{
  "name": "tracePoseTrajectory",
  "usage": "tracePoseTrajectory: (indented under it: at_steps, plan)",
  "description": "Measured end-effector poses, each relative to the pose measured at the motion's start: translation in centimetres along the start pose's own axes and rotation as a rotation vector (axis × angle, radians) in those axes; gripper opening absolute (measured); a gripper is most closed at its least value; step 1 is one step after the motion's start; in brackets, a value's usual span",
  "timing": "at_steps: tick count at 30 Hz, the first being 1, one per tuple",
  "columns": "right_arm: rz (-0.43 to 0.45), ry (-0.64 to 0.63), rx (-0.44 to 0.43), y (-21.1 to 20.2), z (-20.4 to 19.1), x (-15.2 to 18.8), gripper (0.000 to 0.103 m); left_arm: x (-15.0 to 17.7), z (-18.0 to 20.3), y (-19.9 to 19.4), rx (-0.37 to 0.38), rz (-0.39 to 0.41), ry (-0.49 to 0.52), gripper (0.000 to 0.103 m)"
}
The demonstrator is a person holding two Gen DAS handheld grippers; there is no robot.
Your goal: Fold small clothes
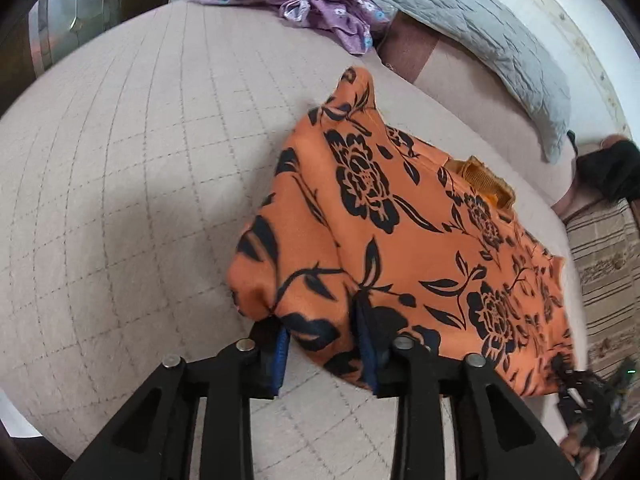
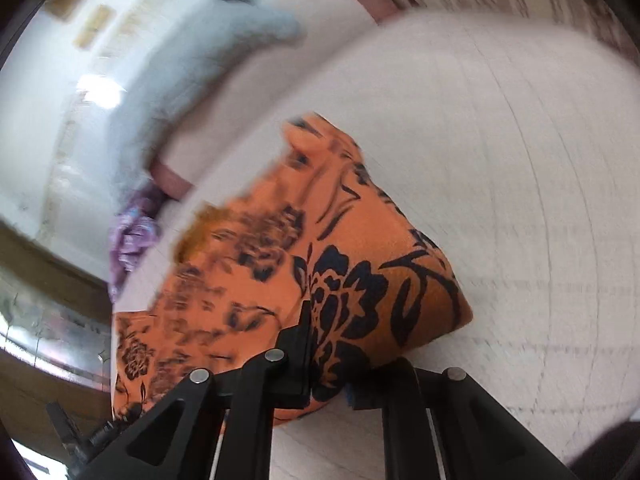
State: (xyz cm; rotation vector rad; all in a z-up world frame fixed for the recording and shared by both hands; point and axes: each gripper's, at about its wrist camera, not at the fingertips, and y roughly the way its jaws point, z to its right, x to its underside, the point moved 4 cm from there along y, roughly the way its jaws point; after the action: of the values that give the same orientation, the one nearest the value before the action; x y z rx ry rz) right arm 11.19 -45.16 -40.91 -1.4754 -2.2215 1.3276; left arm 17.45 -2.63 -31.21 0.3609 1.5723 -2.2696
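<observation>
An orange garment with a black flower print (image 1: 400,208) lies partly raised over a pale quilted bed (image 1: 140,160). In the left wrist view its near edge is bunched between the blue pads of my left gripper (image 1: 326,356), which is shut on it. In the blurred right wrist view another near edge of the same orange garment (image 2: 320,248) is pinched in my right gripper (image 2: 330,376), also shut on it. The cloth sags between the two grips and its far end rests on the bed (image 2: 500,160). A mustard collar (image 1: 480,184) shows at the garment's far side.
A crumpled purple flowered garment (image 1: 320,12) lies at the far end of the bed, next to a grey quilted pillow (image 1: 480,32) along the white wall. A striped rug (image 1: 608,272) covers the floor beyond the bed's right edge. A dark object (image 1: 612,168) sits near it.
</observation>
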Motion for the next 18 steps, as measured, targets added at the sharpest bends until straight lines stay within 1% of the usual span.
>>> tracePoseTrajectory:
  at_steps: [1,2,3,5,6,7,9,11,12,13,14,15,16,17,18]
  plan:
    - [-0.017,0.040,-0.011,0.3,0.5,-0.3,0.017,-0.4,-0.3,-0.5,0.012,-0.018,-0.014,0.038]
    - [-0.027,0.069,-0.015,0.2,0.9,-0.5,0.022,-0.6,-0.5,-1.0,0.017,-0.027,-0.022,0.038]
    - [-0.025,0.082,-0.010,-0.1,1.0,-0.9,0.025,-1.0,-0.9,-1.5,0.020,-0.032,-0.033,0.038]
    - [-0.002,0.086,-0.001,-1.0,1.3,-1.5,0.026,-1.5,-1.5,-2.7,0.028,-0.030,-0.055,0.037]
    - [0.010,0.090,0.009,-1.5,1.5,-1.9,0.026,-1.7,-1.9,-3.5,0.008,-0.009,-0.065,0.038]
    - [0.022,0.092,0.024,-2.1,1.7,-2.1,0.026,-2.3,-2.2,-4.4,-0.045,0.040,-0.055,0.038]
    - [0.057,0.108,0.054,-2.9,2.3,-2.6,0.026,-3.0,-1.9,-6.0,-0.127,0.138,0.002,0.038]
    - [0.095,0.140,0.080,-4.1,3.4,-3.0,0.028,-3.5,-1.3,-7.2,-0.165,0.211,0.058,0.043]
    - [0.127,0.160,0.086,-4.7,3.9,-3.2,0.030,-3.6,-0.9,-7.5,-0.164,0.234,0.086,0.045]
    - [0.152,0.163,0.097,-5.1,4.1,-3.5,0.031,-3.5,-0.2,-7.4,-0.152,0.246,0.118,0.045]
    - [0.188,0.149,0.110,-5.8,4.2,-3.8,0.031,-3.4,0.2,-7.1,-0.144,0.242,0.145,0.045]
    - [0.242,0.109,0.140,-6.5,3.6,-4.1,0.031,-3.0,0.8,-6.6,-0.140,0.234,0.170,0.045]
    - [0.279,0.085,0.157,-7.0,3.2,-4.3,0.031,-2.7,1.4,-6.1,-0.136,0.226,0.196,0.045]
    - [0.328,0.049,0.162,-7.7,2.5,-4.5,0.031,-2.4,2.3,-5.1,-0.140,0.211,0.234,0.045]
    - [0.362,0.007,0.145,-8.0,1.7,-4.6,0.031,-2.3,2.6,-4.4,-0.149,0.197,0.257,0.045]
